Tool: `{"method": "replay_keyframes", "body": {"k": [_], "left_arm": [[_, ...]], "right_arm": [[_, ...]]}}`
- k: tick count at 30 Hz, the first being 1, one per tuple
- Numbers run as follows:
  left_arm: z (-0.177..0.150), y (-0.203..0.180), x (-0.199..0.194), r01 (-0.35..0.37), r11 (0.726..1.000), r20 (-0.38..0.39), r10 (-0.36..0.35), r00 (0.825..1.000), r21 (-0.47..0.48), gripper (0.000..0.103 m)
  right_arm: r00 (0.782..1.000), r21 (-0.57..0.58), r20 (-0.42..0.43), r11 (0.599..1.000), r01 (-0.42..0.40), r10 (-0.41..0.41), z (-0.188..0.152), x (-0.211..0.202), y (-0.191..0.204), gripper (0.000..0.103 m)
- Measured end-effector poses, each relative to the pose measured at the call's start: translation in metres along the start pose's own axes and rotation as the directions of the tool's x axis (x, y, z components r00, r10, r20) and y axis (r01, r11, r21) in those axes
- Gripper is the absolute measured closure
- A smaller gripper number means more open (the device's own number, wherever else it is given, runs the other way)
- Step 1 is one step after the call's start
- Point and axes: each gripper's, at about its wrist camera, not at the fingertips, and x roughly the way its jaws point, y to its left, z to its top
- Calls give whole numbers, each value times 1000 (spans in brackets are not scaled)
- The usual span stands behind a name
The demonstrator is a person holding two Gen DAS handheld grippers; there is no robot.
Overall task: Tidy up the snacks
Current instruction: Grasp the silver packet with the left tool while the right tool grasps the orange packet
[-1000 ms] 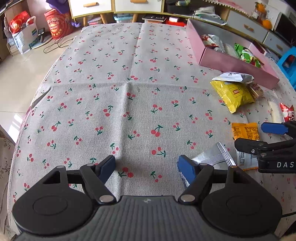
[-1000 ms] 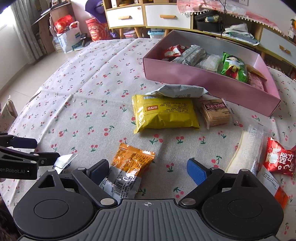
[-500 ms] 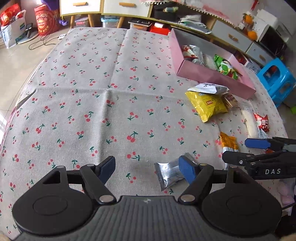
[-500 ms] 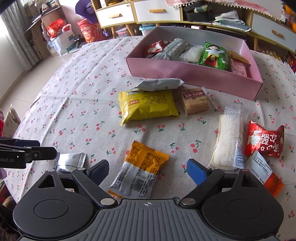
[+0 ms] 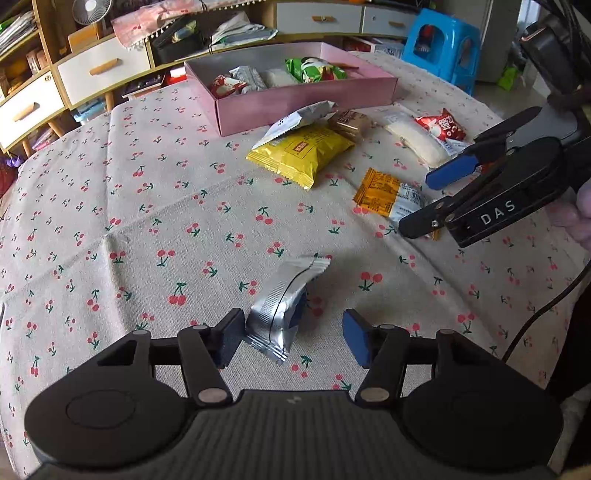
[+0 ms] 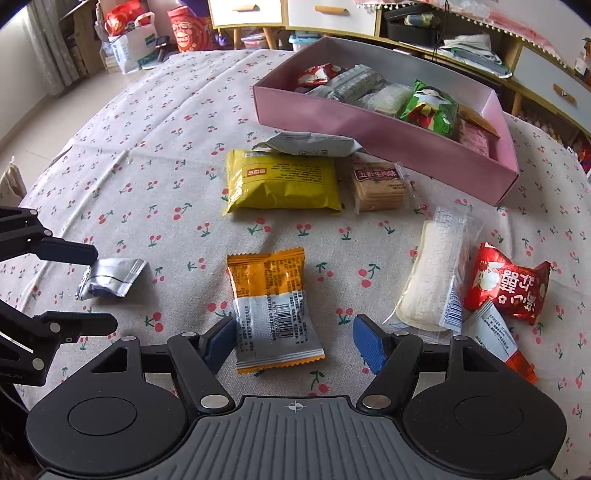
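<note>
A cherry-print tablecloth (image 6: pixel 155 155) covers the table; drawer cabinets (image 6: pixel 280 11) line the far wall. The left gripper (image 5: pixel 291 341) has just been closing around a silver packet (image 5: pixel 280 306), pads not yet pressing. The right gripper (image 6: pixel 293 343), also closing, straddles an orange packet (image 6: pixel 273 306) unclamped. The pink box (image 6: pixel 388 136) sits far right.

"DAS" stands in white letters on the right tongs (image 5: pixel 436 201); packet print is unreadable.
</note>
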Motion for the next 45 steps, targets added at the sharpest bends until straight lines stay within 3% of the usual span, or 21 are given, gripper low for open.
{"method": "replay_keyframes", "body": {"k": [3,6,9,12,15,25,28,30,32,35,45], "left_arm": [[1,5,-2,-28,998,7,29,1000,-59,58],[2,13,-3,-61,989,11,64,998,-134,62],[2,19,-2,-103,980,12,106,994,-170,60],[1,25,-2,-96,976,9,100,995,-193,48],[0,25,-1,-79,980,15,83,996,-185,43],[5,18,4,-66,989,38,72,997,-135,44],[5,18,2,-64,989,34,69,997,-134,54],[6,19,1,-63,987,30,68,997,-150,68],[7,21,0,-60,983,29,66,997,-172,71],[8,24,-1,-57,976,27,64,998,-209,76],[18,29,-11,-17,954,57,36,998,-299,78]], "right_arm": [[1000,-6,11,1000,-7,7,-1,0,2,33],[1000,-13,26,1000,-14,15,-1,0,4,33],[999,-9,39,999,-34,34,1,1,4,33],[998,-16,53,999,-44,44,2,2,4,33],[996,-31,67,998,-49,51,3,4,4,33],[996,-68,79,997,-38,43,-1,4,10,32],[996,-77,82,997,-20,27,-1,4,13,36],[996,-85,85,996,-25,32,-2,3,16,45],[996,-95,83,995,-34,42,-1,1,19,62],[996,-85,78,996,-33,40,1,1,20,64],[990,94,60,987,-131,126,15,-12,1,64]]}}
